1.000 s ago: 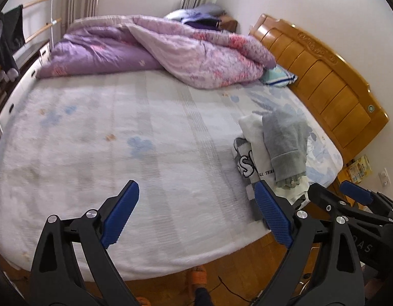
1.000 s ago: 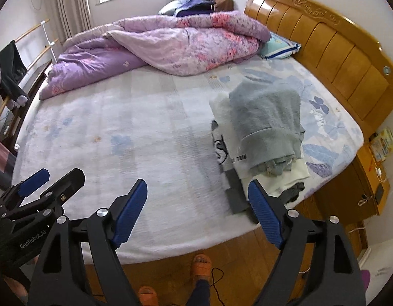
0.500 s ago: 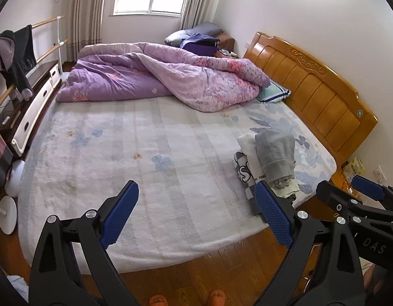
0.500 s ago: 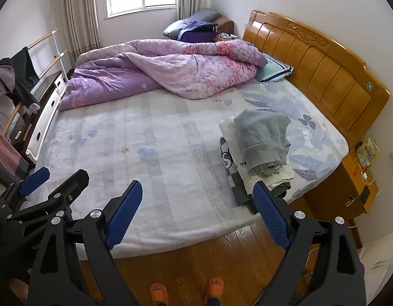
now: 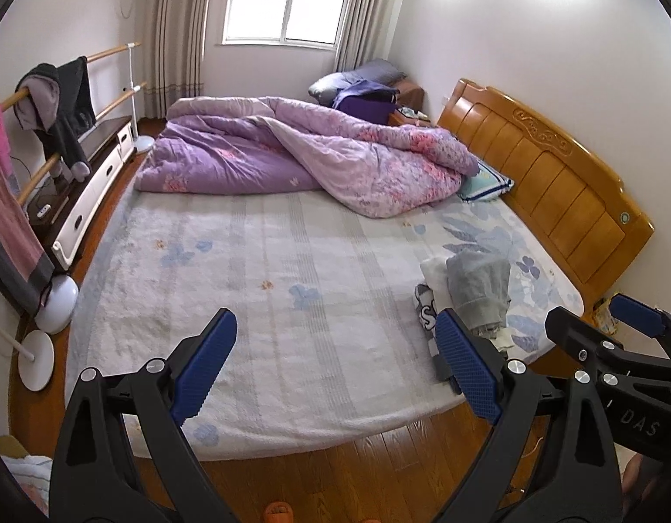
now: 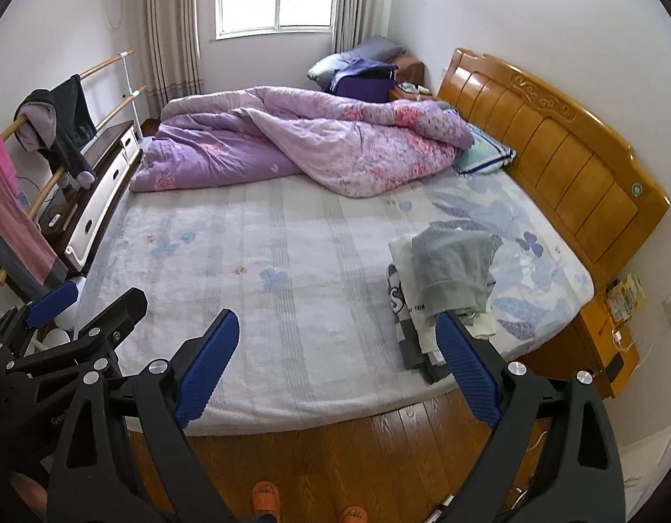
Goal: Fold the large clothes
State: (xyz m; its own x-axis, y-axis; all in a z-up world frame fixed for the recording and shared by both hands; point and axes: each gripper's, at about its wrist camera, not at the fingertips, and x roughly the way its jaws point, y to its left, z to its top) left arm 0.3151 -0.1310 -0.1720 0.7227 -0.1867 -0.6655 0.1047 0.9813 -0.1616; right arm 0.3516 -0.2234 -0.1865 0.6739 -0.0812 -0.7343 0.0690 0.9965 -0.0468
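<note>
A stack of folded clothes (image 5: 479, 287) (image 6: 453, 270), a grey garment on top of white and printed ones, lies near the bed's right front corner. My left gripper (image 5: 334, 317) hangs open and empty high over the bed's front edge, well apart from the stack. My right gripper (image 6: 336, 319) is beside it at the same height; its jaws are opening, with nothing between them. Each gripper shows at the edge of the other's view.
The bed (image 5: 270, 283) has a pale flowered sheet and a crumpled purple quilt (image 5: 313, 152) at its far side. A wooden headboard (image 6: 562, 161) stands on the right and a nightstand (image 6: 610, 335) below it. A clothes rack (image 5: 52, 100) lines the left wall. Orange slippers (image 6: 266, 492) stand on wood floor.
Both grippers have risen and drawn back from the bed, so the bed looks smaller and the floor, window and walls come into view. The right jaws have spread a little.
</note>
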